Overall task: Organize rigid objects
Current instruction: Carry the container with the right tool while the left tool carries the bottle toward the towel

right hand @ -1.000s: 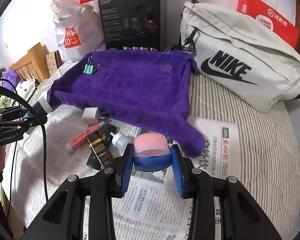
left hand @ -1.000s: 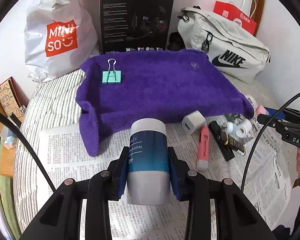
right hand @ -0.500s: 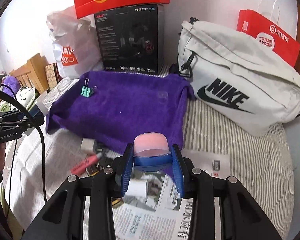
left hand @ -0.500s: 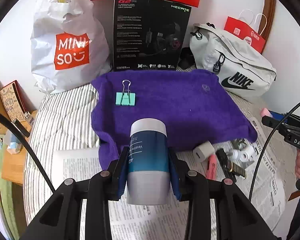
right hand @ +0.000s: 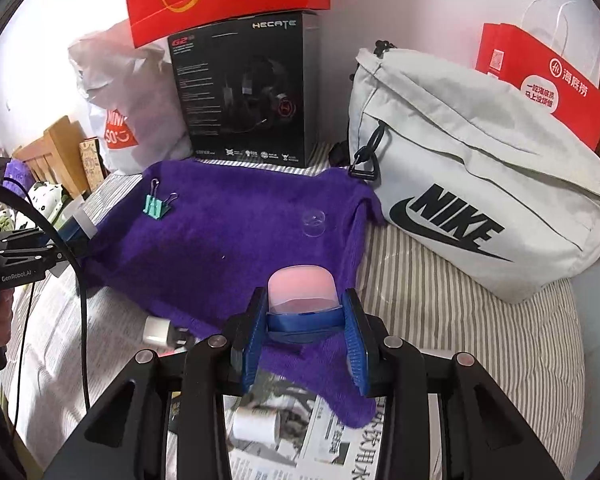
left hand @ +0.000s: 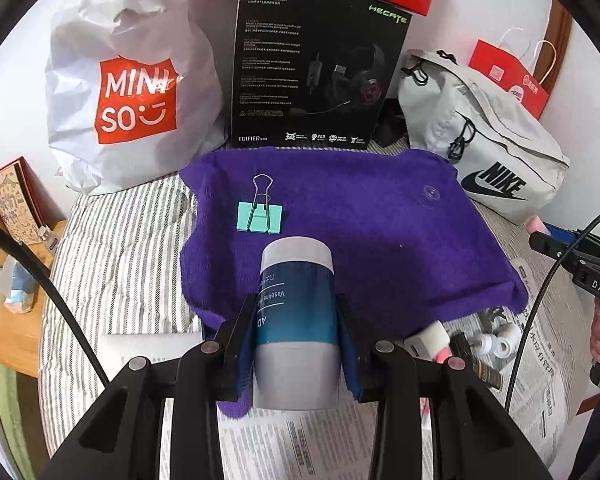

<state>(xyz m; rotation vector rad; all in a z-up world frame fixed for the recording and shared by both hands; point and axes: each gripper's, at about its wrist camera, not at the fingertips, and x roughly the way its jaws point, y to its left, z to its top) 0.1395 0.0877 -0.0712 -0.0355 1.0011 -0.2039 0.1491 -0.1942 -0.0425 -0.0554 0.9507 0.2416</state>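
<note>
My left gripper [left hand: 296, 332] is shut on a blue and white Vaseline tube [left hand: 296, 312], held over the near edge of a purple towel [left hand: 380, 216]. My right gripper [right hand: 302, 320] is shut on a blue item with a pink cap [right hand: 302, 290], held above the towel's near right corner [right hand: 236, 240]. On the towel lie a teal binder clip [left hand: 260, 216] and a small clear disc [left hand: 430, 194]; both show in the right wrist view, the clip [right hand: 156, 204] and the disc [right hand: 314, 222]. The left gripper also shows at the left of the right wrist view [right hand: 66, 240].
Loose items lie on newspaper [left hand: 536, 364] below the towel: a white charger [left hand: 426, 338], small white bottles [left hand: 496, 342], a pink marker. At the back stand a Miniso bag [left hand: 132, 92], a black headset box [left hand: 312, 76], a grey Nike bag [right hand: 480, 200] and a red bag [right hand: 548, 84].
Both grippers have moved forward and up toward the towel with their objects held. The loose items on the newspaper have slid down and out of the middle of both views.
</note>
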